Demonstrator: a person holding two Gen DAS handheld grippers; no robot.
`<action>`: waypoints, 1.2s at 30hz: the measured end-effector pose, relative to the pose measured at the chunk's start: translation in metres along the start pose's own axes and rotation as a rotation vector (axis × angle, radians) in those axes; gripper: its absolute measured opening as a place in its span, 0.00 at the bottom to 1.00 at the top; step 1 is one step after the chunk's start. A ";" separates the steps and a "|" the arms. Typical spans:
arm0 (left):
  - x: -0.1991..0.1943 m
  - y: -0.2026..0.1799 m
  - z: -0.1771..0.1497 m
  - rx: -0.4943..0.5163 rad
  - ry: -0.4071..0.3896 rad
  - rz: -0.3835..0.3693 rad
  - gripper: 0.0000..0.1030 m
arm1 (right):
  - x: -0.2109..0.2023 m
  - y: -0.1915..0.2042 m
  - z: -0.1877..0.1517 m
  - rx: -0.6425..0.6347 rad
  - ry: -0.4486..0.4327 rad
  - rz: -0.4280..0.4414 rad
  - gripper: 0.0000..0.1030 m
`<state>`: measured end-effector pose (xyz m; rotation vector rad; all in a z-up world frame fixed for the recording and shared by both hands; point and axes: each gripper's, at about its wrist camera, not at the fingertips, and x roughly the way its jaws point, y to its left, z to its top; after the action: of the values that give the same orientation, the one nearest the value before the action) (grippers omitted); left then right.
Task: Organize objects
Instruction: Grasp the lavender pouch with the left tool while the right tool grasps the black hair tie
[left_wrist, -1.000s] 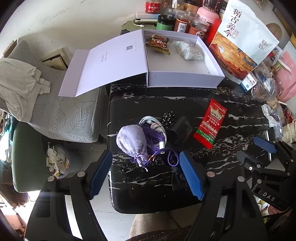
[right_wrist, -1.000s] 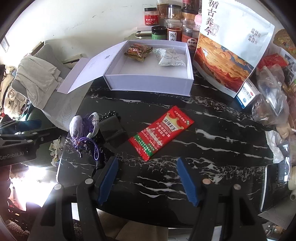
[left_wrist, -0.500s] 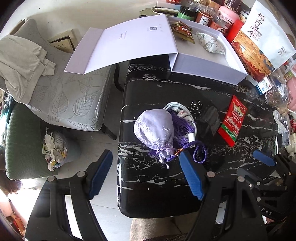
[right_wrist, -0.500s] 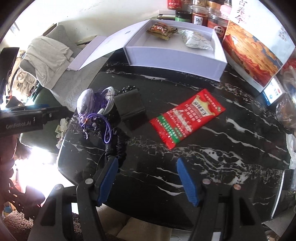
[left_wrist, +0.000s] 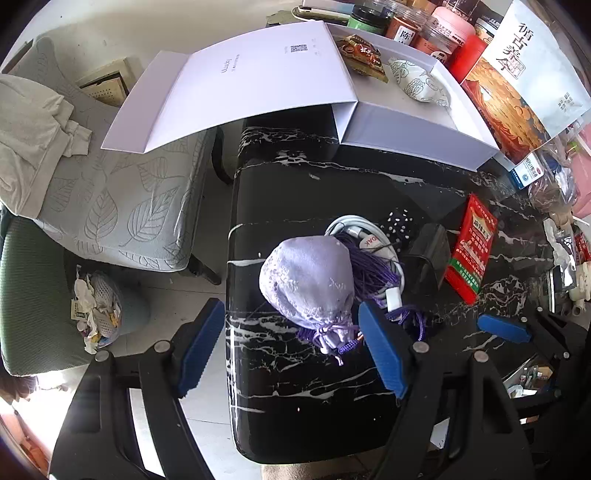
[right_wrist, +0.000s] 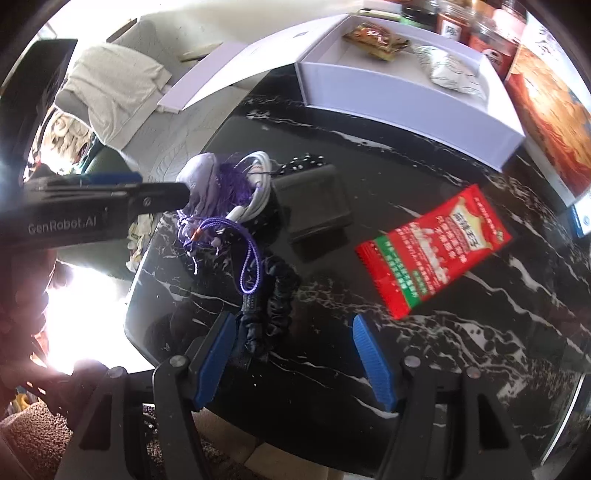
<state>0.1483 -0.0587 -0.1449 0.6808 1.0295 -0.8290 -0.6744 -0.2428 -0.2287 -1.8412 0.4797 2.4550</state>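
Note:
A lilac drawstring pouch (left_wrist: 308, 280) lies on the black marble table (left_wrist: 295, 402) with purple cords, a coiled white cable (left_wrist: 354, 225) and a black case (left_wrist: 430, 254) beside it. My left gripper (left_wrist: 291, 347) is open, its fingers on either side of the pouch's tied neck. A red packet (right_wrist: 432, 254) lies to the right. My right gripper (right_wrist: 291, 354) is open, low over the table, with a dark scrunchie (right_wrist: 273, 314) by its left finger. The open white box (left_wrist: 413, 118) at the back holds a snack pack (left_wrist: 362, 51) and a patterned sachet (left_wrist: 419, 83).
Jars (left_wrist: 432, 26) and a large printed bag (left_wrist: 524, 74) stand behind and right of the box. A leaf-patterned seat (left_wrist: 122, 199) with a grey garment and a bin (left_wrist: 99, 310) sit left of the table's edge. Clutter lines the right edge.
My left gripper has moved in closer over the pouch, which now sits between its fingers. My right gripper has moved left and lower toward the scrunchie and cords.

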 end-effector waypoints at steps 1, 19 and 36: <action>0.002 0.000 0.002 0.003 -0.002 0.000 0.72 | 0.002 0.002 0.002 -0.008 0.001 0.005 0.65; 0.033 0.005 0.031 0.024 0.034 -0.064 0.53 | 0.027 -0.001 0.008 -0.064 0.108 0.055 0.37; 0.022 0.006 0.000 0.034 0.058 -0.086 0.41 | 0.017 -0.027 -0.011 -0.044 0.119 -0.001 0.29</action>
<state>0.1594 -0.0616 -0.1650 0.6963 1.1052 -0.9073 -0.6636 -0.2231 -0.2535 -2.0122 0.4330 2.3846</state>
